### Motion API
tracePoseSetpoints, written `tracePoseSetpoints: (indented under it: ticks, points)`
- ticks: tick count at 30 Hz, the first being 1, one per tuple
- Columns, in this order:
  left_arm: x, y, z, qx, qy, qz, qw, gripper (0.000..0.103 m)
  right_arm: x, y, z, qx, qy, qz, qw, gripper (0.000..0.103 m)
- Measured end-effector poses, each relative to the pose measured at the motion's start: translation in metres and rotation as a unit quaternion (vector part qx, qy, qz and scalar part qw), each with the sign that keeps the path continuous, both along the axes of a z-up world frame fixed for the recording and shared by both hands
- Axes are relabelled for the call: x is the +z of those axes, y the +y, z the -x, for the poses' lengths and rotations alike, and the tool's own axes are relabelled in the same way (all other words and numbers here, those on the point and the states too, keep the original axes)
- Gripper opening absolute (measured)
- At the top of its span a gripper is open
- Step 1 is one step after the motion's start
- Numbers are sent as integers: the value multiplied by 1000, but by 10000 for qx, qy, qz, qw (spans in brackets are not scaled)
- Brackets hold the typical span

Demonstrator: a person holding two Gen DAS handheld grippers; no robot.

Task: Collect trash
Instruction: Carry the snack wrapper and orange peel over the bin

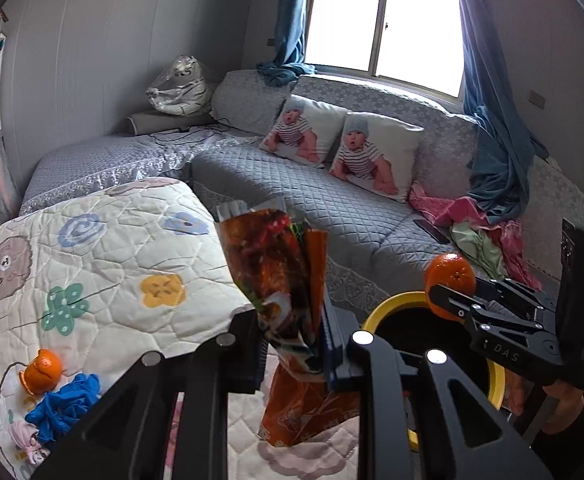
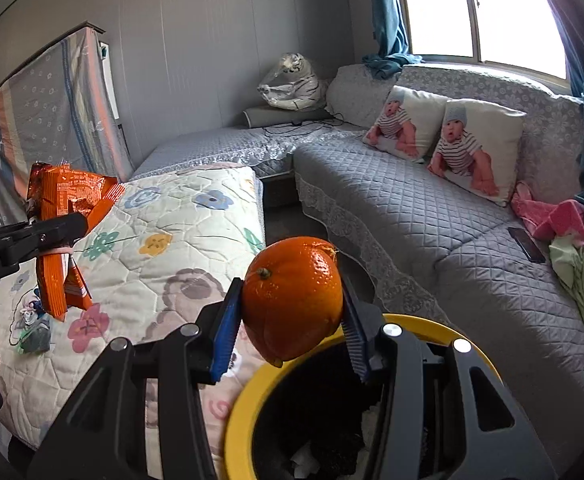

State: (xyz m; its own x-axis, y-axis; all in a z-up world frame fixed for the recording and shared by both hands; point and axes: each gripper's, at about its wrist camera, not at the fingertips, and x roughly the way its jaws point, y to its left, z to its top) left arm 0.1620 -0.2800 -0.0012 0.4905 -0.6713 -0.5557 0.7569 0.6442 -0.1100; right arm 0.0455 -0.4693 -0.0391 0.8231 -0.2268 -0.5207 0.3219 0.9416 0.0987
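Fingers first: both blue pads of the right gripper are squeezed tight on a round orange. It sits between them, up in the air. Right under it is the yellow bin, with its dark inside showing and a few bits lying at the bottom. The orange hangs over the near edge of the bin's mouth, so I think a drop is close.

Now the left gripper. Its fingers are pressed on a crinkly orange snack bag, which sticks up above the pads and hangs down below them. It hangs just beside the bin, over the edge of the flowery quilt, not yet over the hole.

So two pieces of trash are picked up, and neither is in the bin yet.

More stuff is left on the quilt. I see an orange peel, and touching it a scrunched blue glove. Next to that is a small pink thing; I cannot tell what it is.

On the grey sofa lie some pink and green clothes and a dark phone. Those do not look like trash to me.

I would say the job is about half done.
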Motion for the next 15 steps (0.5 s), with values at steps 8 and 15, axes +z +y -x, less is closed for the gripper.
tracePoseSetpoints:
  ticks: [8,15]
  points:
    - [-18,-58,31,-634,3,-214,9978,20,-23,-34,44,-581,183,-93,9981,44]
    - [-31,-90,43,-979,112,-265,9948,20,-38,-50,70,-927,322,-163,9950,45]
